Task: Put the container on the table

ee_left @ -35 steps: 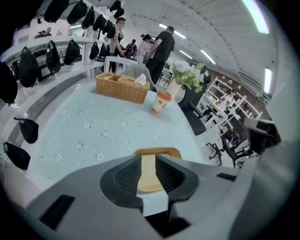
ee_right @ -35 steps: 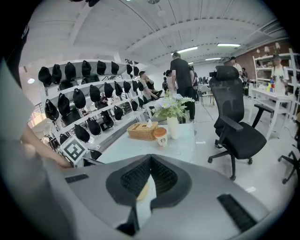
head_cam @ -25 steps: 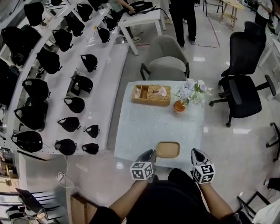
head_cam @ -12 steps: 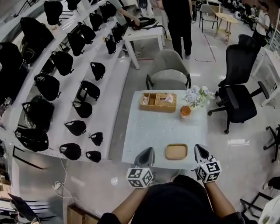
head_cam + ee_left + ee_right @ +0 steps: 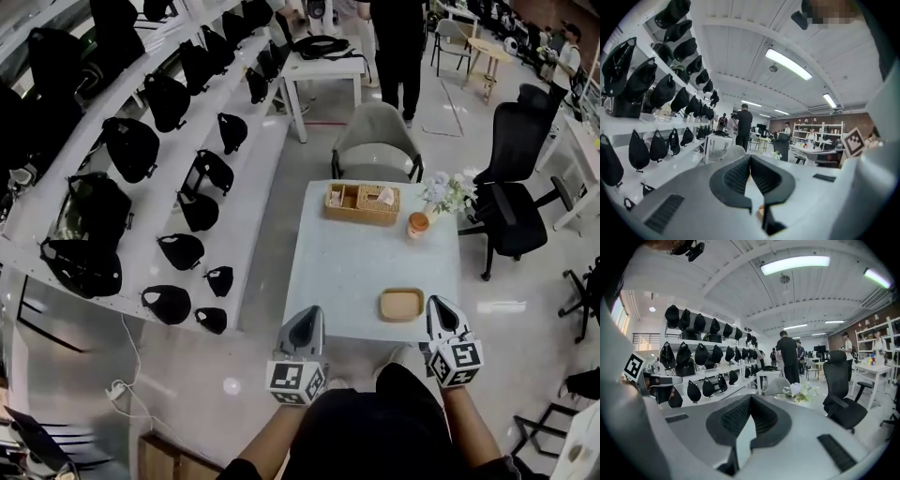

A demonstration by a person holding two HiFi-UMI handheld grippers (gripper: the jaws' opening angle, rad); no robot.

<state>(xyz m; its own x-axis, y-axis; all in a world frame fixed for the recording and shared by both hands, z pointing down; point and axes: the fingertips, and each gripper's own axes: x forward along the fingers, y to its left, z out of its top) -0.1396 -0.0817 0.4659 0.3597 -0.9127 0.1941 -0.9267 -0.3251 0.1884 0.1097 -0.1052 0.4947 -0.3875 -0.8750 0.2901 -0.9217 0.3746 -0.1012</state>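
Note:
The container point(image 5: 401, 305), a flat tan box with rounded corners, rests on the pale table point(image 5: 356, 272) near its front right edge. My right gripper point(image 5: 442, 319) hovers just right of it at the table's front edge, shut, holding nothing. My left gripper point(image 5: 305, 330) hangs off the table's front left corner, well apart from the container, also shut with nothing in it. In the left gripper view the jaw tips of the left gripper point(image 5: 750, 157) meet. The right gripper view shows the right gripper point(image 5: 750, 397) with its tips together too.
A wicker basket point(image 5: 362, 202) and an orange pot with flowers point(image 5: 418, 224) stand at the table's far side. A grey chair point(image 5: 378, 141) sits behind the table and a black office chair point(image 5: 520, 187) to its right. Shelves of black bags point(image 5: 141, 159) run along the left. A person point(image 5: 398, 47) stands farther back.
The view has pulled back and leftward, so the table now sits further right. Both grippers have drawn away from beside the container towards me and stay shut.

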